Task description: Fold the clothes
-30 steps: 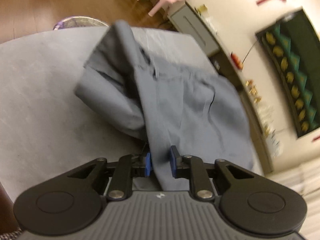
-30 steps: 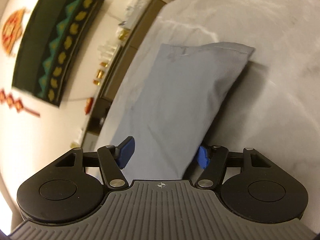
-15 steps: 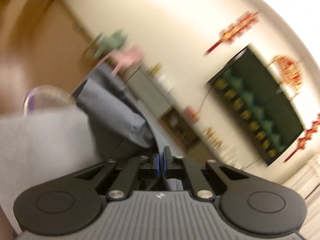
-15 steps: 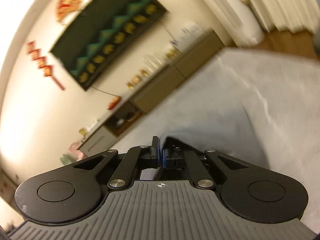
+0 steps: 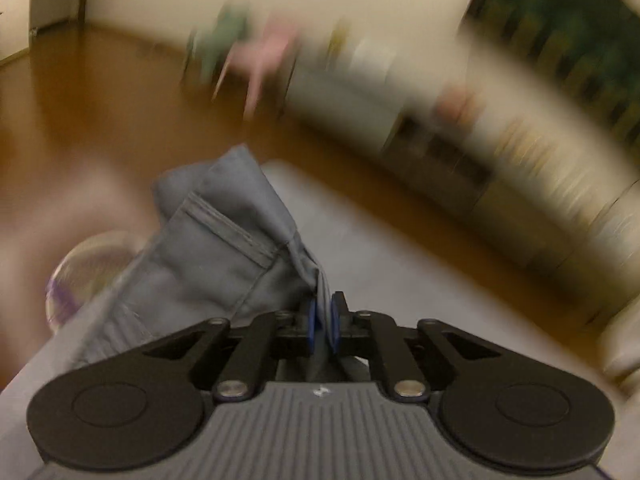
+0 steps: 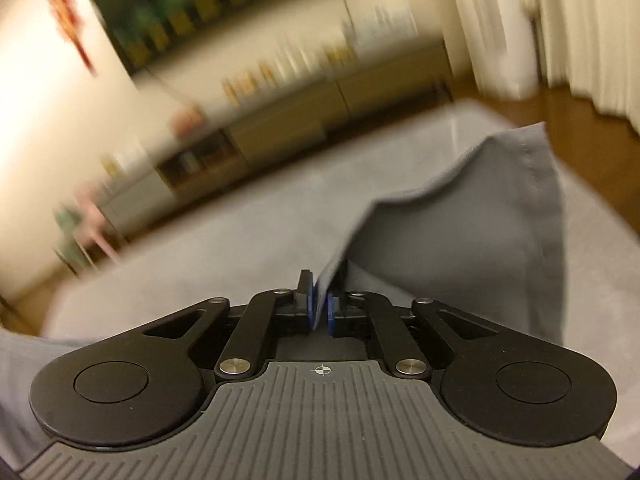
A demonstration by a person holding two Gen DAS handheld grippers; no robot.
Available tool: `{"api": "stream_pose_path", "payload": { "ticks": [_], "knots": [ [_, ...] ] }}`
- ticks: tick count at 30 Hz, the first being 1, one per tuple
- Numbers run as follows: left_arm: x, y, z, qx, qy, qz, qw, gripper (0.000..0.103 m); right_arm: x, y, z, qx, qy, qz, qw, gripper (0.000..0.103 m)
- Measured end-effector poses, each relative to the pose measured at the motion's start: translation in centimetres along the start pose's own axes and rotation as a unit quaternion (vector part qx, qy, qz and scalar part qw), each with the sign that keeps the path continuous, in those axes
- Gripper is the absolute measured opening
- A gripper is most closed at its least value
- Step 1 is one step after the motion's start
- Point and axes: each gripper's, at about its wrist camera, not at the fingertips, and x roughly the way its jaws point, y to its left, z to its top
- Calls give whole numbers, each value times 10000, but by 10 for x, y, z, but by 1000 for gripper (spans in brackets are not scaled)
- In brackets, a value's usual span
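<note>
**Both grippers clamped on the garment, lifted for a fold**

Nearest each camera, the blue fingers are pressed together with cloth between them. The left gripper pinches a bunched edge of the grey-blue garment, which rises ahead and to the left, showing a stitched hem band. The right gripper pinches another edge of the same garment, which fans up and to the right in a smooth sheet ending in a raised corner.

Beyond the cloth lies the grey-covered bench; the held parts of the garment hang above it rather than lying flat. Further off, heavily blurred, are a wooden floor, a low sideboard along the wall and a pink chair.

The step in hand looks like the carry: two edges held aloft, ready to be brought over. The next move probably calls for keeping both grips firm, holding the cloth taut between the two grippers, lowering it so the edges line up on the bench, and only then letting go.
</note>
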Motion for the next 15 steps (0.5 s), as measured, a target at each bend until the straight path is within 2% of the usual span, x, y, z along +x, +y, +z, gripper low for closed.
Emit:
{"api": "stream_pose_path", "payload": {
  "ticks": [1, 2, 4, 7, 9, 11, 15],
  "knots": [
    [18, -3, 0, -145, 170, 57, 9997, 7, 15, 0, 6, -28, 136, -137, 9998, 32],
    [22, -4, -4, -166, 84, -70, 9998, 9, 31, 1, 11, -57, 272, -273, 9992, 39],
    [22, -6, -14, -150, -194, -386, 9990, 9, 56, 0, 20, -126, 508, -496, 9974, 38],
    [8, -11, -40, 187, -506, -640, 9965, 11, 51, -12, 15, -318, 581, -439, 9968, 41],
    [-7, 2, -60, 163, -602, -950, 9935, 11, 48, -20, 12, -446, 629, -401, 9962, 41],
    [-21, 24, -83, -100, -693, -1259, 9896, 12, 46, -29, 9, -574, 678, -363, 9954, 41],
    [-29, 76, -116, -687, -519, -1511, 9848, 12, 40, -45, 2, -830, 774, -287, 9931, 41]
  ]
}}
